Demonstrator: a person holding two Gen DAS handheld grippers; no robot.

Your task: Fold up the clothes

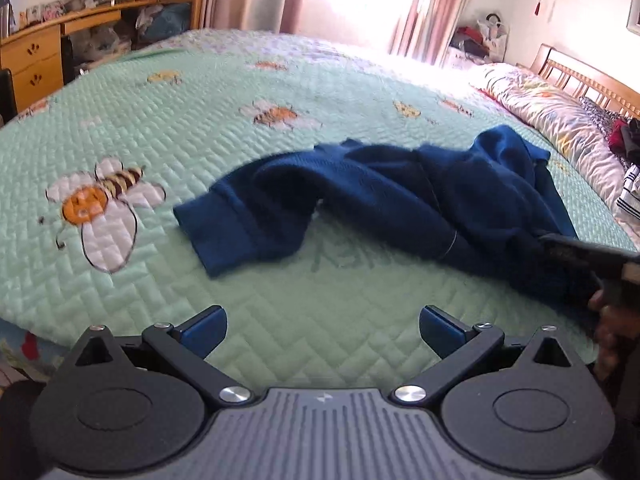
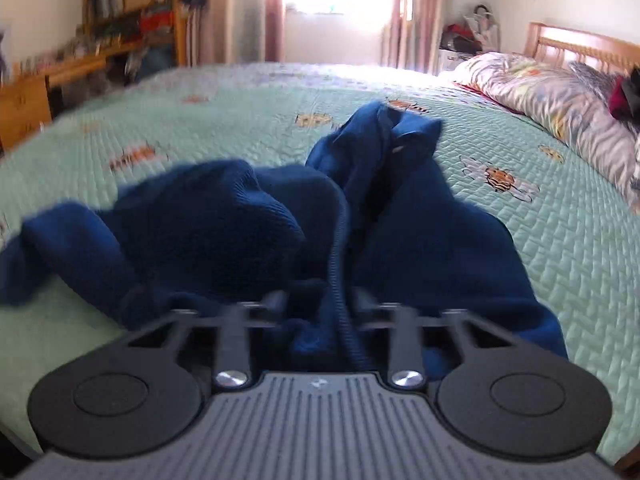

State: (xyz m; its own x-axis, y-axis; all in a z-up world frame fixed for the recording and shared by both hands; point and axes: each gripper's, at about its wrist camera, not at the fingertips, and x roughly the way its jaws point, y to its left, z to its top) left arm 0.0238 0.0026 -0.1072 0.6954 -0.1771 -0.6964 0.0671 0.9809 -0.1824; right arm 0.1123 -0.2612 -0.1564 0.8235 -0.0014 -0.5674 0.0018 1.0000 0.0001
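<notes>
- Upper left of the left wrist view: a wooden desk with drawers and shelves above it, standing past the far edge of the bed.
- Across the middle: a green quilt printed with bees — one large bee lies at the left, clear of the garment.
- Centre to right: a dark blue sweater lies crumpled on the quilt, its ribbed cuff reaching toward the left.
- Bottom centre: the left gripper hangs over bare quilt, jaws spread wide, touching nothing.
- Right edge of that view: the right gripper meets the sweater's near end, with a hand partly visible below it.
- Upper right: a folded floral duvet lies along the wooden headboard.
- Right wrist view, bottom centre: the right gripper has its jaws drawn together on a bunch of the sweater — fabric rises from the grip and spreads toward both sides of the frame.
</notes>
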